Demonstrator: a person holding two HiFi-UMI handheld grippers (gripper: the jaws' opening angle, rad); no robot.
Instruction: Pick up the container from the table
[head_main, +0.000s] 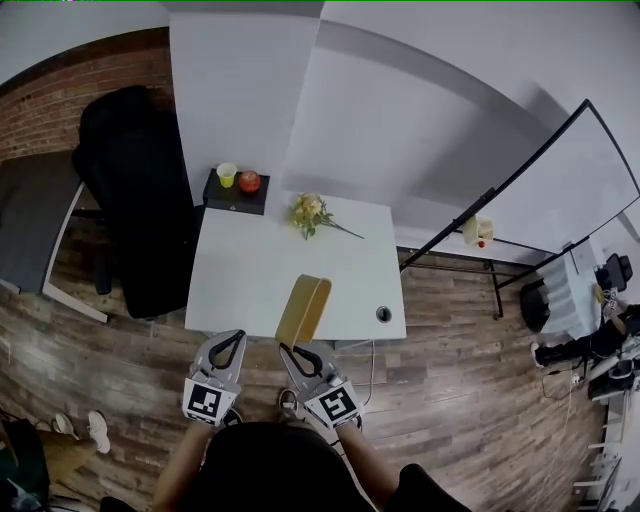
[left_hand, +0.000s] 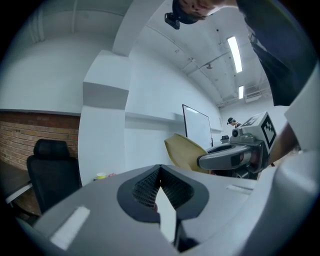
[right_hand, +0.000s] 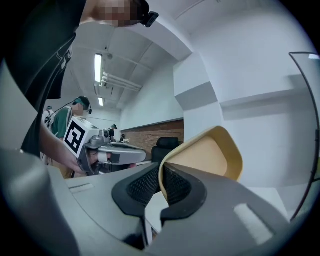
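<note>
Two grippers are sitting side by side in the head view. The right gripper (head_main: 287, 349) is pinching the thin wall of the tan container (head_main: 303, 308). Its jaws are squeezing almost together, one pad inside the wall and one pad outside. The container is sticking out at 12 o'clock from the jaws. It is being held up and tipped over the near edge of the white table (head_main: 245, 275), and it is not resting on the table.

The left gripper (head_main: 236, 338) is waiting at 9 o'clock from the right one, just beside it. Its jaws are closed together and are holding nothing.

Some flowers (head_main: 311, 213) are lying on the table at 12 o'clock from the container, near the far edge. A small round hole (head_main: 384, 314) is showing at 3 o'clock from the container. A black box (head_main: 236, 196) is sitting at 11 o'clock, by the far corner of the table. A yellow cup (head_main: 227, 174) and a red apple (head_main: 249, 181) are standing on the box. A black chair (head_main: 130, 190) is standing at 9 o'clock from the table. A whiteboard (head_main: 560, 195) is leaning at 2 o'clock.
</note>
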